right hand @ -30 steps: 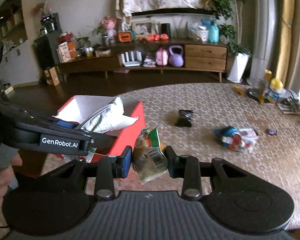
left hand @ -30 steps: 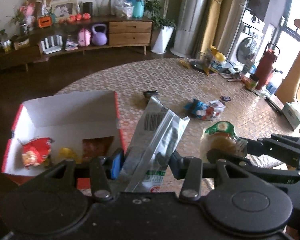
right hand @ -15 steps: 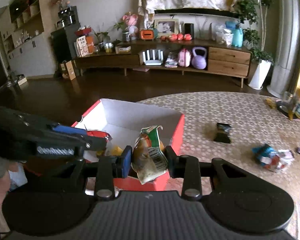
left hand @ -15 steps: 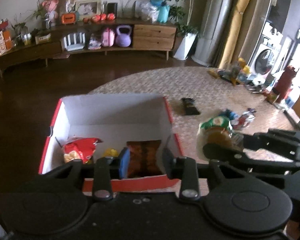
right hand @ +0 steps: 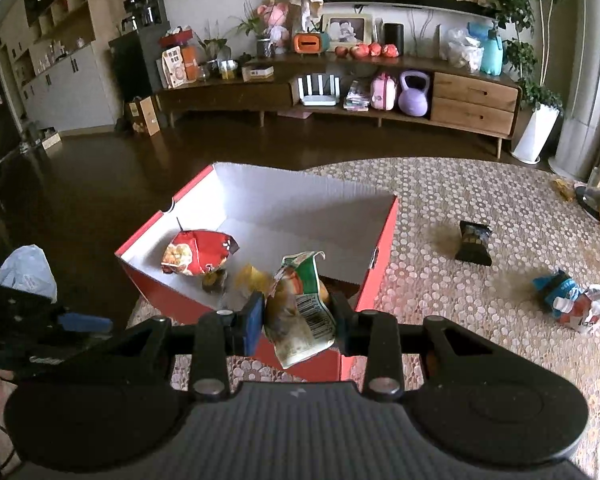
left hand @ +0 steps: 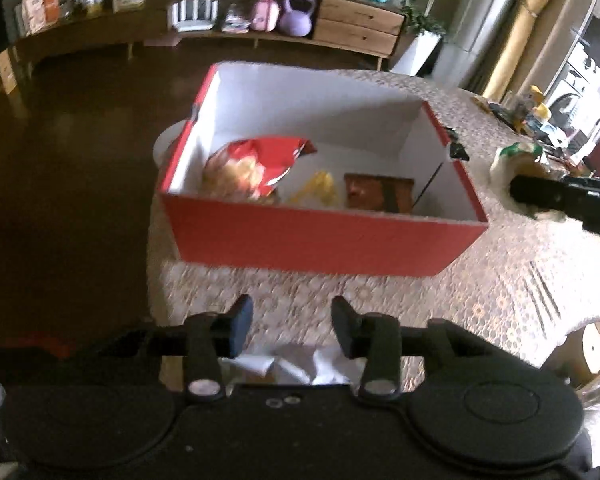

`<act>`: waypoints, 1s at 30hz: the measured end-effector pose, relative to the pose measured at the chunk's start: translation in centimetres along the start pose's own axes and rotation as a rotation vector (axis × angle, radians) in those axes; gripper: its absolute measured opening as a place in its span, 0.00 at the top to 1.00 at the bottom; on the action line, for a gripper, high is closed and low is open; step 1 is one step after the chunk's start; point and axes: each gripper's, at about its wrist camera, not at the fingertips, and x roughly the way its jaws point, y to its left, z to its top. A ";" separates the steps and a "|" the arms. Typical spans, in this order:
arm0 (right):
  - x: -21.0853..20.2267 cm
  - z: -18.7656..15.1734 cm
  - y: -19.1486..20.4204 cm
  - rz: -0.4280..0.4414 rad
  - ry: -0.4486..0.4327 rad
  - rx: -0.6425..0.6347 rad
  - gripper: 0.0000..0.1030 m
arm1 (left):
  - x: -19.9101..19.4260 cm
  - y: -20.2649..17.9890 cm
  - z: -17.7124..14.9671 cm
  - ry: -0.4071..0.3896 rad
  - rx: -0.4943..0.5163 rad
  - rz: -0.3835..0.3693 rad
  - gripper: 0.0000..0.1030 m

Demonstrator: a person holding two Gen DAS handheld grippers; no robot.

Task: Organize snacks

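Observation:
A red box with a white inside stands at the table's left edge; it also shows in the right wrist view. Inside lie a red chip bag, a yellow snack and a brown packet. My left gripper is open and empty, in front of the box's near wall. My right gripper is shut on a green and white snack bag, held above the box's near right corner. That bag also shows in the left wrist view.
On the patterned tablecloth lie a black packet and a blue and red pile of snacks. A crumpled white wrapper lies under my left gripper. A dark floor drops off to the left of the table.
My left gripper let go of the silver bag, opened and drew back from over the box. My right gripper carried the green bag left, over the box.

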 end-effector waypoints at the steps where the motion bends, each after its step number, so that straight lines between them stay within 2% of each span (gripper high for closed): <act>1: -0.1 0.0 -0.1 -0.001 0.000 0.002 0.66 | 0.0 0.0 -0.2 0.006 0.001 0.002 0.45; 2: -0.2 -0.1 -0.1 -0.001 -0.001 0.003 0.66 | 0.1 0.1 -0.5 0.011 0.007 0.008 0.33; 4: -0.4 -0.2 -0.2 -0.001 -0.003 0.008 0.66 | -0.2 -0.2 -0.9 -0.002 0.027 0.027 0.18; 9: -0.7 -0.5 -0.6 -0.008 0.005 0.018 0.66 | -0.9 -1.4 -2.0 -0.044 0.205 0.018 0.06; 14: -0.6 -0.6 -0.6 -0.009 0.010 0.020 0.66 | 0.0 -1.6 -3.4 -0.020 0.370 -0.053 0.05; 21: 0.2 -0.7 -0.3 -0.019 0.029 0.019 0.66 | 3.7 -1.8 -5.4 0.104 0.530 -0.120 0.05; 24: 0.6 -0.8 -0.5 -0.023 0.037 0.023 0.66 | 5.1 -1.9 -5.4 0.121 0.552 -0.115 0.07; 27: 0.7 -1.0 -0.6 -0.028 0.043 0.029 0.66 | 6.3 -1.8 -4.7 0.107 0.540 -0.098 0.08; 30: 0.8 -1.1 -0.9 -0.039 0.048 0.031 0.66 | 6.6 -2.0 -4.1 0.076 0.544 -0.091 0.14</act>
